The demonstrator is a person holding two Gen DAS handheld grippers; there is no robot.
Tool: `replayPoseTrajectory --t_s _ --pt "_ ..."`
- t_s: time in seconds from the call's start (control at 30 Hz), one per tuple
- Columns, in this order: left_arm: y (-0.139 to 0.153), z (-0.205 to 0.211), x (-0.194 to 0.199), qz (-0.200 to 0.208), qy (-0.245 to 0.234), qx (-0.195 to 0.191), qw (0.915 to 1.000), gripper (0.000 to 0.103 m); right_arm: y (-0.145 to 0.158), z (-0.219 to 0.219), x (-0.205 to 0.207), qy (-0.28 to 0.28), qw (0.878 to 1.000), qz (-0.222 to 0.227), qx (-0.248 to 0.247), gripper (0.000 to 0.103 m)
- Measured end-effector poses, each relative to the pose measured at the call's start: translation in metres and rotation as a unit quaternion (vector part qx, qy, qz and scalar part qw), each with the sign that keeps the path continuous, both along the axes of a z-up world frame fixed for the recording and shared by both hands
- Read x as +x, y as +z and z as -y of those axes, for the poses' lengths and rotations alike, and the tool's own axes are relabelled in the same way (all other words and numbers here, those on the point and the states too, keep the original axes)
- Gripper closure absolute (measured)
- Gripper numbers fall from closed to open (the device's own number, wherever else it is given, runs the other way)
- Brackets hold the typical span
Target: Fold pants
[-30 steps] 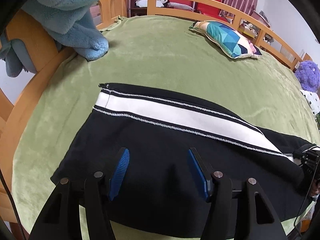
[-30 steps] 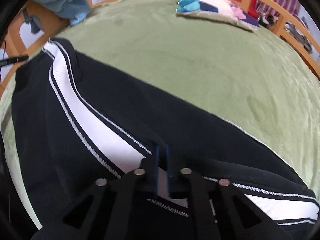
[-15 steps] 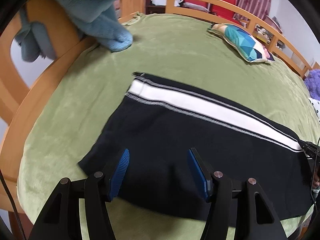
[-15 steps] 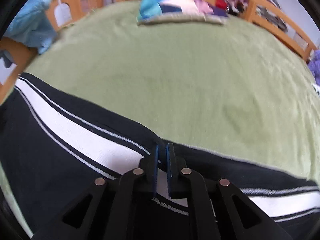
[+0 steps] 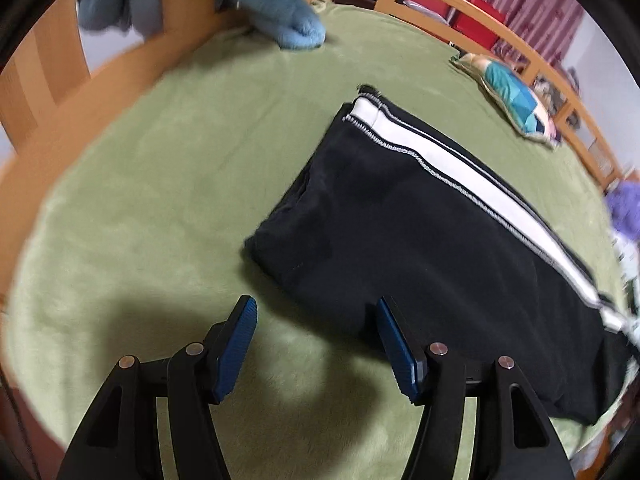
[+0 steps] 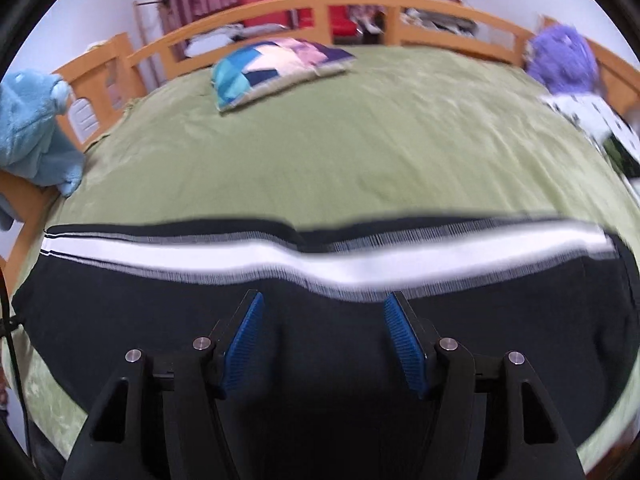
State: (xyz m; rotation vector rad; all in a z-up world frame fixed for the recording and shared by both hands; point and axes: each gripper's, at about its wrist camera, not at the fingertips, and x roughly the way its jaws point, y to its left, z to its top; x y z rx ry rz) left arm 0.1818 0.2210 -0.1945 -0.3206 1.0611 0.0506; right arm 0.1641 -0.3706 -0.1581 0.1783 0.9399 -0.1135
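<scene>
Black knit track pants with a white side stripe (image 5: 420, 216) lie flat and doubled lengthwise on the green plush bed cover (image 5: 160, 184), their cuff end toward ten o'clock in the left wrist view and the stripe running along the far edge in the right wrist view. We judge the cloth soft, limp and light, with enough nap to cling to the plush rather than slide; it should drape and sag wherever it is lifted, so the firmest holds look to be the stitched cuff corners or the thicker end at four o'clock. Our left gripper (image 5: 312, 340) hovers with jaws spread wide, gripping nothing, just off the near edge of the cloth. Our right gripper (image 6: 322, 336) hangs over the black panel, jaws likewise released. A patchwork pillow (image 6: 276, 64) rests at twelve o'clock, a blue plush toy (image 6: 32, 128) at nine against the wooden bed rail (image 6: 360, 4).
</scene>
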Motion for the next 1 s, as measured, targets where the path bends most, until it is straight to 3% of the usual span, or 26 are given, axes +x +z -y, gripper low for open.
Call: replayPoseTrajectory --t_s 0.13,0.27,0.33,0.5,0.63,0.67,0.77,0.87,0.93,1.0 --pt "-0.022 -0.009 0.027 0.009 0.019 -0.031 0.9993 0.043 -0.005 0.006 -0.036 -0.037 0.999 -0.021 -0.001 0.041" --pt "-0.023 -0.001 0.046 0.024 0.027 -0.030 0.9989 0.045 -0.010 0.016 -0.058 -0.079 0.996 -0.036 0.015 0.041" --pt "-0.017 0.001 0.049 0.034 0.019 -0.021 0.9990 0.087 -0.011 0.019 -0.066 -0.099 0.994 -0.037 0.016 0.040" --pt "0.028 -0.021 0.033 0.097 -0.003 -0.052 0.9939 0.091 -0.012 0.013 -0.068 -0.107 0.993 -0.042 0.022 0.046" --pt "0.017 -0.030 0.034 0.066 0.003 -0.053 0.9964 0.089 -0.004 0.005 -0.075 -0.092 0.995 -0.028 0.010 0.046" --pt "0.011 -0.026 0.035 0.049 -0.001 -0.035 0.9982 0.087 -0.004 0.004 -0.077 -0.088 0.996 -0.028 0.011 0.046" --pt "0.007 -0.016 0.031 0.018 0.015 0.030 0.9993 0.067 -0.007 0.008 -0.086 -0.085 0.996 -0.029 0.013 0.046" --pt "0.021 -0.008 0.019 0.027 0.021 0.065 0.9973 0.060 -0.007 0.027 -0.104 -0.100 0.995 -0.021 0.017 0.046" --pt "0.032 -0.002 0.010 0.036 0.024 0.079 0.9960 0.043 -0.006 0.047 -0.115 -0.120 0.992 -0.013 0.027 0.045" --pt "0.041 0.003 0.003 0.044 0.026 0.087 0.9949 0.042 -0.006 0.071 -0.128 -0.146 0.989 -0.001 0.035 0.038"
